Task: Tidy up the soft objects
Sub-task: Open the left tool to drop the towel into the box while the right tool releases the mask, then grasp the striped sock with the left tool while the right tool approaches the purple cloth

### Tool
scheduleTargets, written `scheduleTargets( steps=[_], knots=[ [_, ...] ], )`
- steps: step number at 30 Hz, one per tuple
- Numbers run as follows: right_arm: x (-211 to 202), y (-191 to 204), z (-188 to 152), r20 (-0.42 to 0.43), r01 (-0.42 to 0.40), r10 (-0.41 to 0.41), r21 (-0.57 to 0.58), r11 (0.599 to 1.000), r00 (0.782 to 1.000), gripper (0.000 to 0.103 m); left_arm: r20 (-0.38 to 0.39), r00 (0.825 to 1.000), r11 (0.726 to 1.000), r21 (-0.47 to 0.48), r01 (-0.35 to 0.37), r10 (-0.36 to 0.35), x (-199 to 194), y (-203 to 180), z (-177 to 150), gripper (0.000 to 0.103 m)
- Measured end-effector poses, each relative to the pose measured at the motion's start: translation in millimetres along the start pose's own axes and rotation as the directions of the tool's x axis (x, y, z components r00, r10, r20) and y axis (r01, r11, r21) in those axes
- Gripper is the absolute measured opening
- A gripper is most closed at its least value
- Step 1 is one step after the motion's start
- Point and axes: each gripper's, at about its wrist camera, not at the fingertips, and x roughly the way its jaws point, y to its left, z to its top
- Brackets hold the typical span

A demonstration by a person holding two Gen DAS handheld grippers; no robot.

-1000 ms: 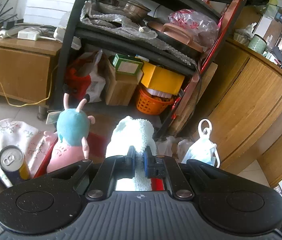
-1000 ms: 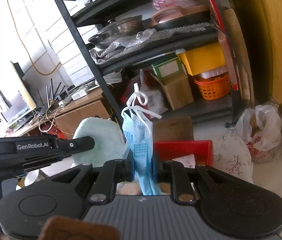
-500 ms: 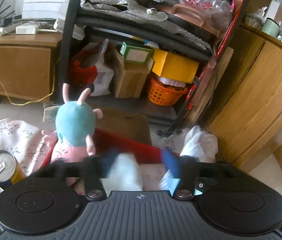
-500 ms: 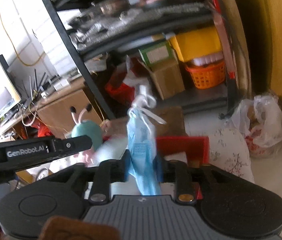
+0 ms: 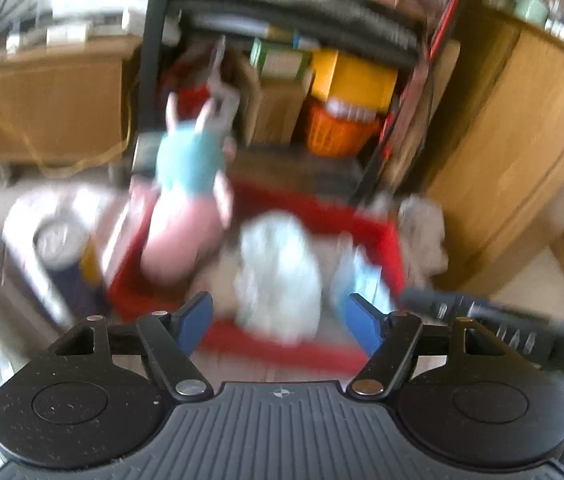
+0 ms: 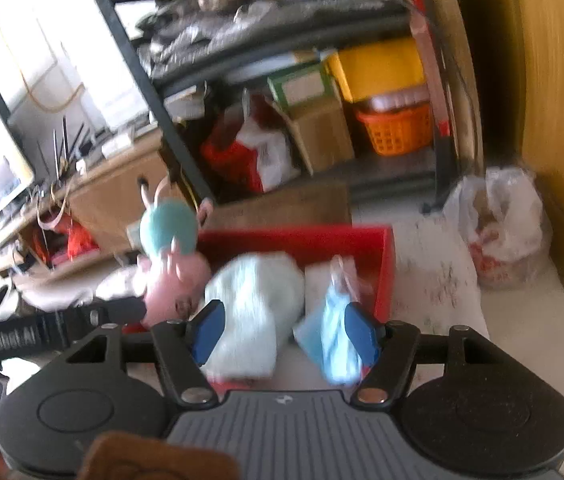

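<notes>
I hold both grippers above the red bin [image 5: 370, 222], tilted down and looking into it. Both views are blurred.

Left gripper [image 5: 279, 320]: fingers spread wide, nothing between them. Its blue pads [image 5: 193, 318] frame the near rim of the bin. The pale towel [image 5: 277, 276] lies in the bin, past the fingertips and not touching them.

Right gripper [image 6: 284, 332]: fingers also spread wide, gripping nothing. The blue face masks [image 6: 336, 332] lie at the right end of the bin, just inside the right pad [image 6: 360, 332]; I cannot tell whether they touch it. In this view the towel [image 6: 253, 308] lies in the middle of the bin [image 6: 384, 264], beside the left pad.

The plush toy [image 5: 185, 204], with teal head and pink body, sits upright at the left end of the bin, leaning on its left wall. In the left view the masks [image 5: 358, 276] lie right of the towel.

A drink can [image 5: 61, 248] stands just left of the bin. A black shelf rack [image 6: 185, 152] stands behind the bin, and a white plastic bag [image 6: 498, 224] sits to the bin's right.
</notes>
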Motion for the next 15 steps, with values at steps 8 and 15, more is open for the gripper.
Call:
scheduleTargets(
  steps=[8,15],
  knots=[
    [-6.1,0.3,-46.0,-0.099,0.016,-0.015,0.007,1.000,0.995,0.038,-0.156,0.988,0.998,0.068,-0.005,0.016,14.2,-3.3,-48.0,0.072],
    [-3.1,-4.9,-82.7,-0.188,0.031,-0.026,0.025,0.999,0.982,0.038,-0.235,0.971,0.995,0.103,-0.008,0.032,27.8,-2.3,-61.5,0.069]
  ],
)
